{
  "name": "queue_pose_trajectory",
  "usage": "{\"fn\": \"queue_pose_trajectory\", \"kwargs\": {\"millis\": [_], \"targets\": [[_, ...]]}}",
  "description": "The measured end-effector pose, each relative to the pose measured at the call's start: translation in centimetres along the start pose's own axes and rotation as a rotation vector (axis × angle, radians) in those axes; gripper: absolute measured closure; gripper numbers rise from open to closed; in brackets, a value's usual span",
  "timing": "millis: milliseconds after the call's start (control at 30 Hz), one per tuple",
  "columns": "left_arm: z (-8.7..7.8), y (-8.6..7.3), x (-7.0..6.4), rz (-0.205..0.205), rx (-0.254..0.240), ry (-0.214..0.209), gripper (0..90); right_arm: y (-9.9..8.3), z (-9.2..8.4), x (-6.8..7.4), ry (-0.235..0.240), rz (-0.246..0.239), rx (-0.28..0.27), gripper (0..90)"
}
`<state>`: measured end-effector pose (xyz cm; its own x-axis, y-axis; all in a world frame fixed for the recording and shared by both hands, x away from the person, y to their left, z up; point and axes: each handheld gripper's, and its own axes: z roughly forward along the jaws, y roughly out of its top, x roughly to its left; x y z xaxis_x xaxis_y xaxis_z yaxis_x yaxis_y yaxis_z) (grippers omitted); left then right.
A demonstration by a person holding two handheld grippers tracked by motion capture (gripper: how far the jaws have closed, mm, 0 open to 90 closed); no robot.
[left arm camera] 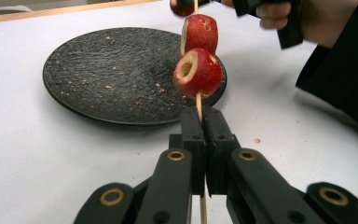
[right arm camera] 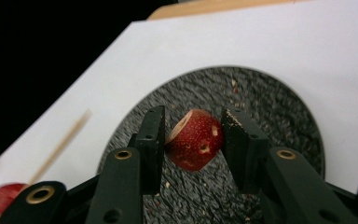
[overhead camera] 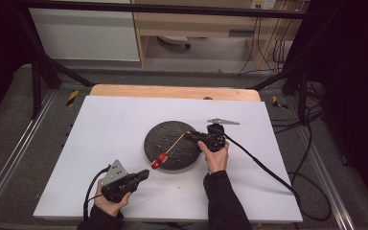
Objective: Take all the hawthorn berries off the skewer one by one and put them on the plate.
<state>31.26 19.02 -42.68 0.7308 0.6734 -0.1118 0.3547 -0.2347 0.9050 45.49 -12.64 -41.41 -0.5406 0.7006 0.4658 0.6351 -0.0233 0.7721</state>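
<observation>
While skewer (left arm camera: 198, 100) clenched in left tool (left arm camera: 204, 122), red fruit piece (right arm camera: 195, 138) gripped by right tool (right arm camera: 191, 133) over black plate (overhead camera: 154, 139); hole to be aligned with skewer axis.

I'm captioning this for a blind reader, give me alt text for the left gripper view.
The left gripper is shut on a thin wooden skewer threaded with two red cored fruit pieces, held above a dark round plate on a white table.

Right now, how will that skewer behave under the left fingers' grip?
The skewer looks thin, so it probably flexes. Two fruit pieces sit above the grip, so it likely feels top-heavy and may pivot. The stick is round, so it could twist or slip.
</observation>
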Motion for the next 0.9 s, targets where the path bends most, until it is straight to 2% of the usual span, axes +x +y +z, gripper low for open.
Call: {"fn": "queue_pose_trajectory", "kwargs": {"millis": [300,600,800,900], "targets": [[0.1,0.0,0.2,-0.004,0.007,0.001,88.1,-2.4,2.4,-0.4,-0.027,-0.018,0.088,61.9],[0.2,-0.1,0.1,-0.006,0.013,0.001,88.1,-3.3,3.1,-0.5,-0.048,-0.041,0.120,60.4],[0.1,0.0,0.2,-0.006,0.011,0.003,88.1,-2.8,2.1,0.1,-0.043,-0.072,0.082,46.2],[0.1,0.0,0.2,-0.006,0.011,0.003,88.1,-2.4,1.1,0.7,-0.026,-0.084,0.052,35.0]]}}
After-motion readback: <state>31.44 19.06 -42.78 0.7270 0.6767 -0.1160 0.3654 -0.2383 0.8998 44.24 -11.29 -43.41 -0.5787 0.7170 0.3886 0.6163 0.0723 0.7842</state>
